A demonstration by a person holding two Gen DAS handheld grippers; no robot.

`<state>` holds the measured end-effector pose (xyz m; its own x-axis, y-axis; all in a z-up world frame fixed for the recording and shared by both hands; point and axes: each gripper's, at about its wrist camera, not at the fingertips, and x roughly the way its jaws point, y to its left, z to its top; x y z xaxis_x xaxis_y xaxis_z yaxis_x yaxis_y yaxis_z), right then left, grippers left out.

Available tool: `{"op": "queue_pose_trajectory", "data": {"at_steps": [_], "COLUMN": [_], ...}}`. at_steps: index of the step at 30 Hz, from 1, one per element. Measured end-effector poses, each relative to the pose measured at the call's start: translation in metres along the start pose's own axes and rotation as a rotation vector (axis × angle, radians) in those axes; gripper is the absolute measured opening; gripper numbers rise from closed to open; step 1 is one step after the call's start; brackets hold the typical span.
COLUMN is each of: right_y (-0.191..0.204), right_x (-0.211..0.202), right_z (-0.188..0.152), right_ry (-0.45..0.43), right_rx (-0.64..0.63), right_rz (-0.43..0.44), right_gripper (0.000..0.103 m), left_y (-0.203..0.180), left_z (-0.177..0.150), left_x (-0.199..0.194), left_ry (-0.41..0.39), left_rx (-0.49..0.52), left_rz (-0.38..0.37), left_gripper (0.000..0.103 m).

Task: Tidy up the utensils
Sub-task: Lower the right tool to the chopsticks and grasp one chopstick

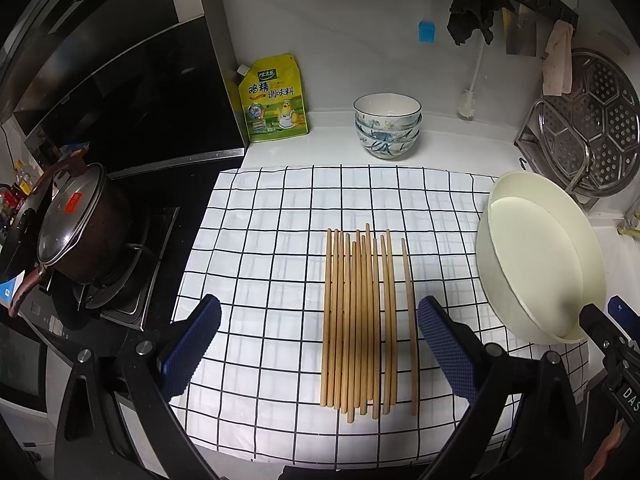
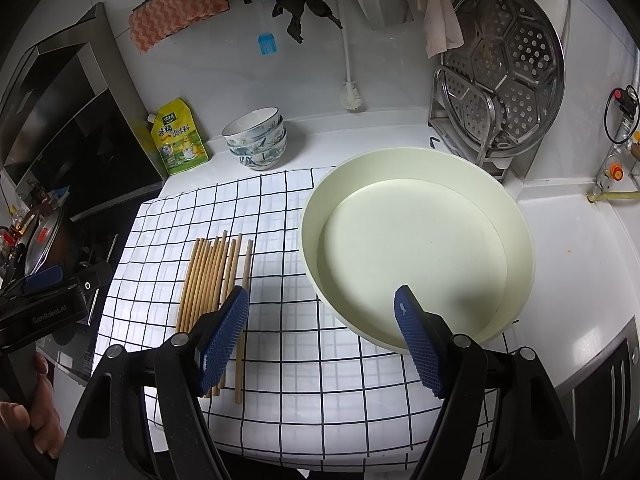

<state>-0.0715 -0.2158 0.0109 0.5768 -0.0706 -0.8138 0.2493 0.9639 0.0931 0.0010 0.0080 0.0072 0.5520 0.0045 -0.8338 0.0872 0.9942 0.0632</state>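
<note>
Several wooden chopsticks [image 1: 360,320] lie side by side on a white checked cloth [image 1: 260,240], pointing away from me. My left gripper [image 1: 319,344] is open, its blue pads hovering on either side of the bundle, nothing held. To the right stands a round cream dish [image 1: 532,256]. In the right wrist view the chopsticks [image 2: 208,276] lie at the left and the cream dish [image 2: 416,256] fills the centre. My right gripper [image 2: 322,336] is open, its left pad over the chopsticks' near ends, its right pad above the dish's near rim.
Stacked patterned bowls [image 1: 387,126] and a yellow seasoning pouch [image 1: 274,98] stand at the back of the counter. A lidded pot [image 1: 76,224] sits on the stove at left. A steel steamer tray [image 2: 504,68] leans in a rack at back right. A hand [image 2: 36,412] holds the left gripper.
</note>
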Motion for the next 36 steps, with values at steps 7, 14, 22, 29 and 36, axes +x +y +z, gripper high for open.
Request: {"op": "queue_pose_trajectory", "data": {"at_steps": [7, 14, 22, 29, 36], "right_y": [0.000, 0.013, 0.058, 0.081, 0.082], "right_x": [0.001, 0.011, 0.046, 0.085, 0.131], "right_z": [0.000, -0.001, -0.016, -0.038, -0.052], "right_ry": [0.000, 0.002, 0.066, 0.117, 0.171], "right_rx": [-0.001, -0.017, -0.072, -0.083, -0.076], "right_rz": [0.001, 0.032, 0.088, 0.083, 0.021], "right_gripper": [0.072, 0.072, 0.072, 0.072, 0.072], "left_y": [0.000, 0.021, 0.061, 0.062, 0.057], "left_z": [0.000, -0.003, -0.019, -0.033, -0.039], "left_x": [0.001, 0.017, 0.062, 0.101, 0.135], "left_ry": [0.001, 0.018, 0.054, 0.060, 0.085], "left_rx": [-0.001, -0.022, -0.049, 0.022, 0.056], "left_rz": [-0.001, 0.001, -0.012, -0.039, -0.073], "left_gripper": [0.097, 0.097, 0.097, 0.097, 0.097]}}
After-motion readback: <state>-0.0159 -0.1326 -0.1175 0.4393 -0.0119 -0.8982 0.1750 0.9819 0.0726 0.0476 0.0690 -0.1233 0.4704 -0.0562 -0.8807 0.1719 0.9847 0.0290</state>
